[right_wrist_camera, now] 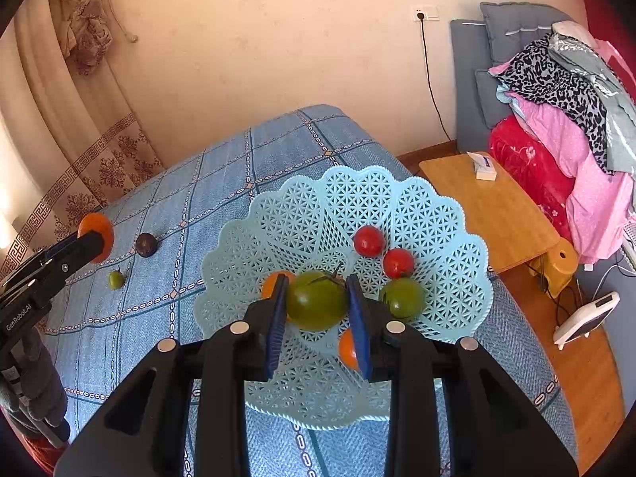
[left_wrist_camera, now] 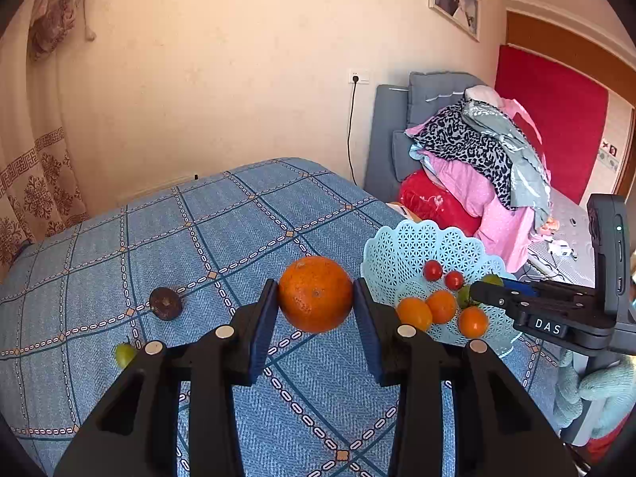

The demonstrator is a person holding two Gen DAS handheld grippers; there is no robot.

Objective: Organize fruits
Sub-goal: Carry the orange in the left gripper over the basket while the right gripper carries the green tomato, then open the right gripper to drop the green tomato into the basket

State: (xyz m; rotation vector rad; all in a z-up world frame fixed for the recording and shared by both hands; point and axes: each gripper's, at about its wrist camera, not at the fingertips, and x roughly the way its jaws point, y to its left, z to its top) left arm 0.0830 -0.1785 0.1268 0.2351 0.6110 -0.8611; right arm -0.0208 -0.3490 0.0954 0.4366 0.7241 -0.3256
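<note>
Your right gripper (right_wrist_camera: 317, 302) is pinching a green tomato with a dark stem (right_wrist_camera: 316, 305) over the pale blue perforated plastic basket with a scalloped rim (right_wrist_camera: 445, 214); your left gripper (left_wrist_camera: 315, 298) is clamped on a large round orange (left_wrist_camera: 315, 293) above the blue patterned tablecloth (left_wrist_camera: 238, 214), just left of the basket

For the step in hand, I'd bring the tomato low over a bare patch of the basket floor before you let the pads part, so it settles rather than rolls into the fruit already there. Keep the orange level and clear of the basket rim while the right side works, since both grippers crowd the same spot; let the right one leave before the left comes in

The basket holds two small red tomatoes (right_wrist_camera: 369, 240), a second green tomato (right_wrist_camera: 403, 298), and small orange fruits (left_wrist_camera: 441, 306) partly hidden behind your fingers in the right wrist view. A dark purple round fruit (left_wrist_camera: 165, 303) and a small green fruit (left_wrist_camera: 125, 353) lie on the cloth, well apart from the basket, waiting for you
</note>
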